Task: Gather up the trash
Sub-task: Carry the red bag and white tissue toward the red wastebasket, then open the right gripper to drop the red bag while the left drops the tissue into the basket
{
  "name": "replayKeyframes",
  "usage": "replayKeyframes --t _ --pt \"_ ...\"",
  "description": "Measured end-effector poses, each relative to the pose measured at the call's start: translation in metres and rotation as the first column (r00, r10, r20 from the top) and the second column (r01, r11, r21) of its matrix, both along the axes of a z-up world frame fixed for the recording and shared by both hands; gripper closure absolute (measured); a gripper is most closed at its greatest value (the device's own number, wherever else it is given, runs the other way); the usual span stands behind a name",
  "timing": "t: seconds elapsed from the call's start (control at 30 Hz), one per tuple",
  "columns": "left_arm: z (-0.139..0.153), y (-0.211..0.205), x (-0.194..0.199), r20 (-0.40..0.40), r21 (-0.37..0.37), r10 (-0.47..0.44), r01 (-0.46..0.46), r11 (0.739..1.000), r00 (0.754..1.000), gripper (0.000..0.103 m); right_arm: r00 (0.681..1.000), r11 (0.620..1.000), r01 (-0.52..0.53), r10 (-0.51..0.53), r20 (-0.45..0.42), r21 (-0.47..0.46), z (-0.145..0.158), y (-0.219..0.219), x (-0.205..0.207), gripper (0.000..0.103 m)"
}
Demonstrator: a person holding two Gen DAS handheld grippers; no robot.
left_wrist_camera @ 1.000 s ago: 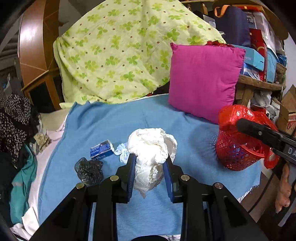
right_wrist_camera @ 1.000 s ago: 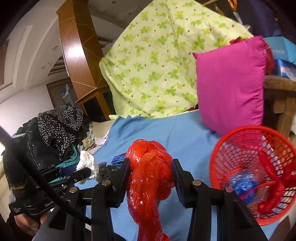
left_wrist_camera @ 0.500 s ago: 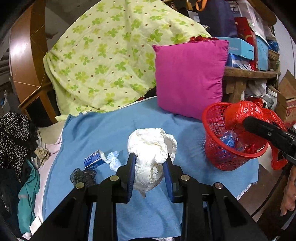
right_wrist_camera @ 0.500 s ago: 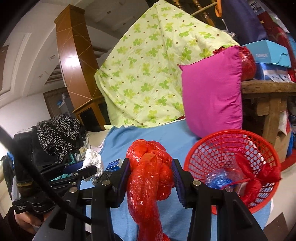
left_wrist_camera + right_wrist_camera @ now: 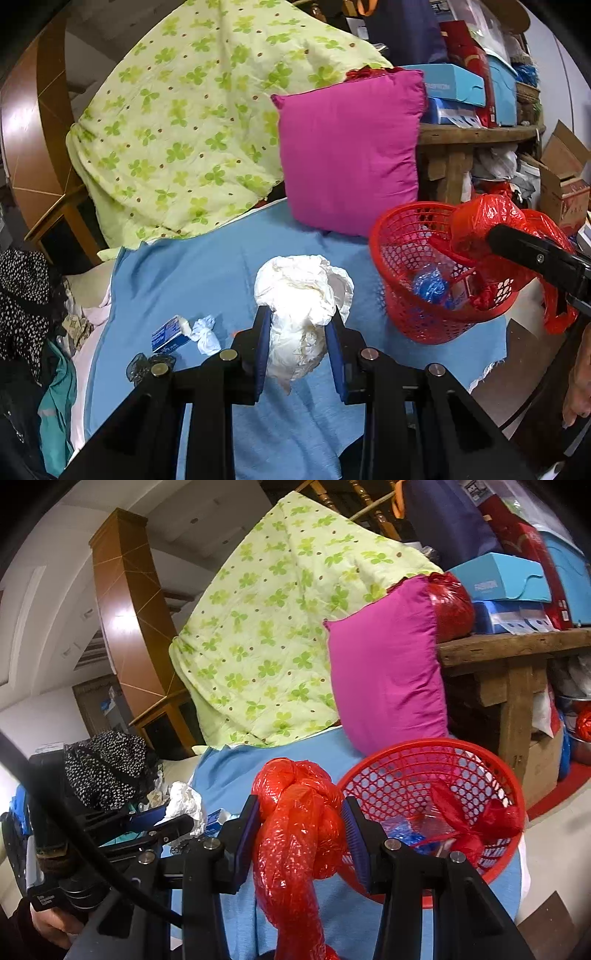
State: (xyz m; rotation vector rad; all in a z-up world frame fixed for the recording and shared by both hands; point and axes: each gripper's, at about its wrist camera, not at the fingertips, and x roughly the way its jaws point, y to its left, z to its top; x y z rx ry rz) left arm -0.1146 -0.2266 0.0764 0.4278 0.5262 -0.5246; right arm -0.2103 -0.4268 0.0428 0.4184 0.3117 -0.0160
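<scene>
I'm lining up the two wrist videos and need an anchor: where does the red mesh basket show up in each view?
Left wrist view: the red mesh basket sits right of centre on the blue blanket, partly behind the right gripper and its red plastic bag.
Right wrist view: the basket is at lower right, just beyond the bag.
Shared landmark: the magenta pillow stands directly behind the basket.

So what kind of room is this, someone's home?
Most likely a lived-in bedroom that doubles as storage: a bed under a blue sheet with a pink pillow and a clover-print quilt, beside a wooden shelf stacked with boxes.
</scene>
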Motion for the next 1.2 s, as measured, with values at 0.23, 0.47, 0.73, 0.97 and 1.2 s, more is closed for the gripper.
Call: replayKeyframes --t 0.23,0.47,0.73,0.97,1.2 --pt "0.0 -0.016 -0.006 0.008 0.016 -0.026 0.026 1.0 1.0 0.072 0.999 0.999 0.033 -0.033 0.004 0.014 -0.003 -0.016 -0.011 0.056" --pt "-0.001 -0.029 -0.008 0.009 0.026 -0.046 0.046 0.999 0.999 0.072 0.999 0.998 0.054 -0.054 0.003 0.024 -0.007 -0.025 -0.017 0.056" --pt "-0.004 -0.042 -0.007 -0.005 0.025 -0.075 0.075 0.997 0.997 0.072 0.997 0.996 0.082 -0.082 -0.003 0.03 -0.009 -0.037 -0.02 0.056" --pt "-0.002 -0.056 -0.002 -0.047 -0.026 -0.139 0.138 0.99 0.989 0.072 0.991 0.99 0.135 -0.135 -0.009 0.048 -0.014 -0.055 -0.026 0.056" --pt "-0.001 -0.082 0.005 -0.118 -0.099 -0.235 0.224 0.97 0.965 0.072 0.981 0.977 0.195 -0.194 -0.024 0.083 -0.021 -0.078 -0.032 0.055"
